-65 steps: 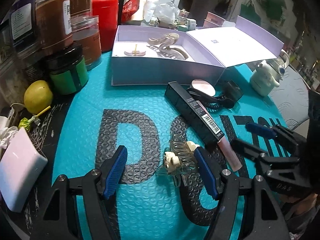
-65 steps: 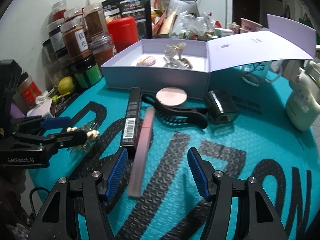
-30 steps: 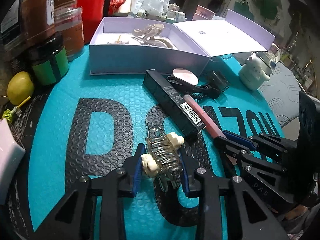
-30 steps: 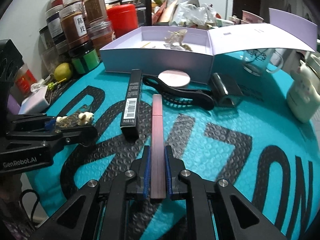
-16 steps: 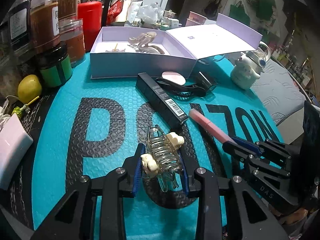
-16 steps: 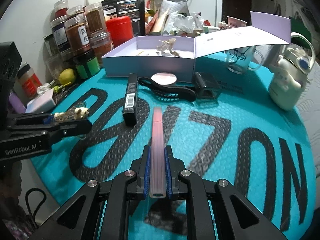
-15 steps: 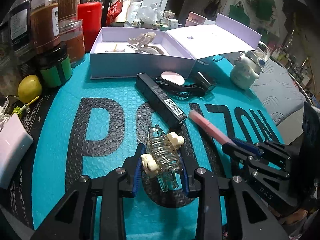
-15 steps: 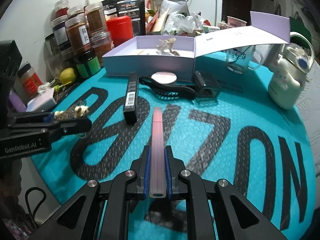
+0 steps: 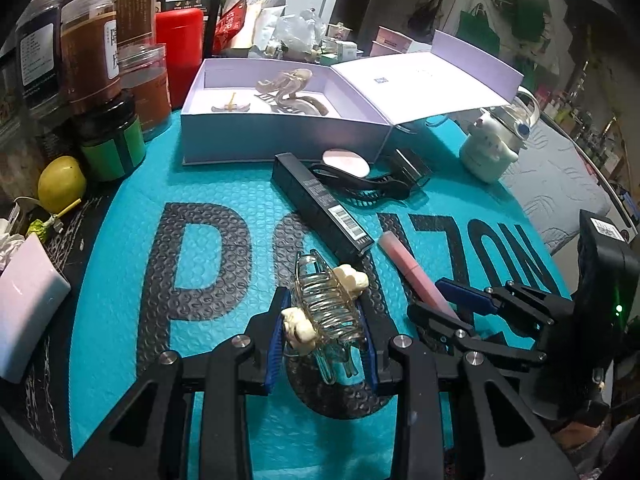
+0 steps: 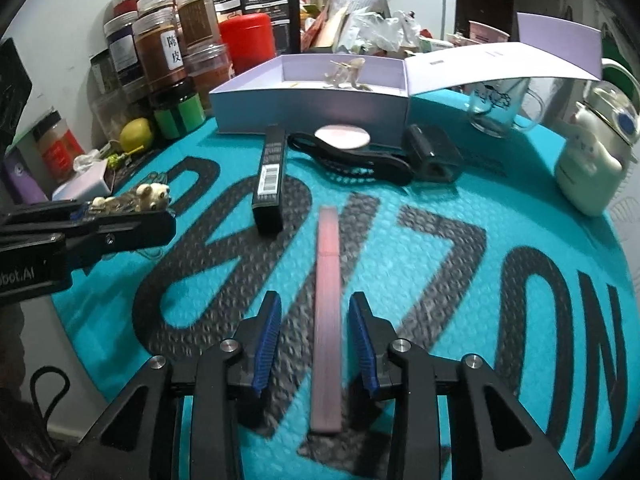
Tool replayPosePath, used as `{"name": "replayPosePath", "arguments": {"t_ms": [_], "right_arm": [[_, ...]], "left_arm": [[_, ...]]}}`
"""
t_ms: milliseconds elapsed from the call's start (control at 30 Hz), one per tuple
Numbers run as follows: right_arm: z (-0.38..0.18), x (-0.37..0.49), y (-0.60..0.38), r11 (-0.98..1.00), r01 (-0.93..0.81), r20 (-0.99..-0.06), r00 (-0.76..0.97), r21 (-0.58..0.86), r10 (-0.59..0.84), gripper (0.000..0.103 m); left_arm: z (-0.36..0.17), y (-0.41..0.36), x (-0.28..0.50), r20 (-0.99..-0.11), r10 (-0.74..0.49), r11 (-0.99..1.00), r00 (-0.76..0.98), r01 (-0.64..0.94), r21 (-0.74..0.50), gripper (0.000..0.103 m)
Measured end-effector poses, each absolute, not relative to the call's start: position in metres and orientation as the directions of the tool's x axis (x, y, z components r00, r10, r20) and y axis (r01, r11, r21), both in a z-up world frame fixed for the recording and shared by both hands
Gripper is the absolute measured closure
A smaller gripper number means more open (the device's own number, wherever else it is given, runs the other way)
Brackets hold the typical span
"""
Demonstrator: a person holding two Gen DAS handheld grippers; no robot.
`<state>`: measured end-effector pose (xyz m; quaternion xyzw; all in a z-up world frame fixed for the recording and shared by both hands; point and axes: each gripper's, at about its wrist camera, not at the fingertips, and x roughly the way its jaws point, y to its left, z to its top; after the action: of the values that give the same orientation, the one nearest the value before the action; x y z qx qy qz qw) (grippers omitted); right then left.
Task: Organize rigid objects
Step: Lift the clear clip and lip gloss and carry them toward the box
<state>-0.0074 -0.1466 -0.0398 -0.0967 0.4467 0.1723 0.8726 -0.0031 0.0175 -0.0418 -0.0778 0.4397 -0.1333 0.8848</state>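
Note:
My left gripper (image 9: 322, 336) is shut on a clear hair claw clip (image 9: 326, 308) with cream bear charms, held above the teal mat; it also shows in the right wrist view (image 10: 132, 200). My right gripper (image 10: 316, 340) is open. A pink tube (image 10: 328, 312) lies between its jaws without touching the pads; it also shows in the left wrist view (image 9: 408, 268). An open lilac box (image 9: 280, 136) at the back holds hair clips (image 9: 288, 88). A black carton (image 9: 320, 204), a black clip (image 9: 360, 184) and a pink round mirror (image 9: 346, 162) lie before the box.
Spice jars (image 9: 92, 48), a red canister (image 9: 178, 48), a green-banded jar (image 9: 112, 148) and a lemon (image 9: 60, 184) crowd the left. A white soap-like block (image 9: 28, 300) sits at the left edge. A cream kettle-shaped case (image 9: 492, 148) and a glass mug (image 10: 496, 100) stand at the right.
My right gripper has opened and let go of the pink tube, which now lies loose between the jaws. My left gripper still holds the claw clip.

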Motion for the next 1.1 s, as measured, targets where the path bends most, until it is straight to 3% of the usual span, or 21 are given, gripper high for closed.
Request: {"name": "replayPosePath", "arguments": {"t_ms": [33, 67, 100, 133, 467, 1100], "right_arm": [[-0.041, -0.004, -0.145, 0.922, -0.386, -0.814, 0.542, -0.020, 0.209, 0.068], [-0.043, -0.002, -0.144, 0.923, -0.383, -0.814, 0.547, -0.034, 0.197, 0.073], [-0.043, -0.001, -0.143, 0.924, -0.380, -0.811, 0.556, -0.051, 0.184, 0.086], [-0.044, 0.000, -0.141, 0.921, -0.381, -0.809, 0.564, -0.075, 0.168, 0.090], [-0.035, 0.010, -0.146, 0.928, -0.371, -0.823, 0.538, -0.034, 0.185, 0.090], [0.027, 0.020, -0.145, 0.911, -0.408, -0.757, 0.614, -0.060, 0.224, 0.090]], "left_arm": [[-0.041, 0.019, -0.002, -0.757, -0.302, 0.953, 0.579, 0.165, -0.254, 0.072], [-0.041, 0.020, -0.001, -0.757, -0.300, 0.954, 0.580, 0.162, -0.253, 0.072], [-0.041, 0.022, 0.001, -0.759, -0.297, 0.955, 0.580, 0.159, -0.252, 0.072], [-0.041, 0.023, 0.003, -0.760, -0.295, 0.955, 0.579, 0.157, -0.251, 0.072], [-0.042, 0.030, 0.017, -0.765, -0.295, 0.955, 0.573, 0.144, -0.261, 0.072], [0.012, 0.020, 0.042, -0.679, -0.293, 0.956, 0.673, 0.221, -0.194, 0.072]]}}
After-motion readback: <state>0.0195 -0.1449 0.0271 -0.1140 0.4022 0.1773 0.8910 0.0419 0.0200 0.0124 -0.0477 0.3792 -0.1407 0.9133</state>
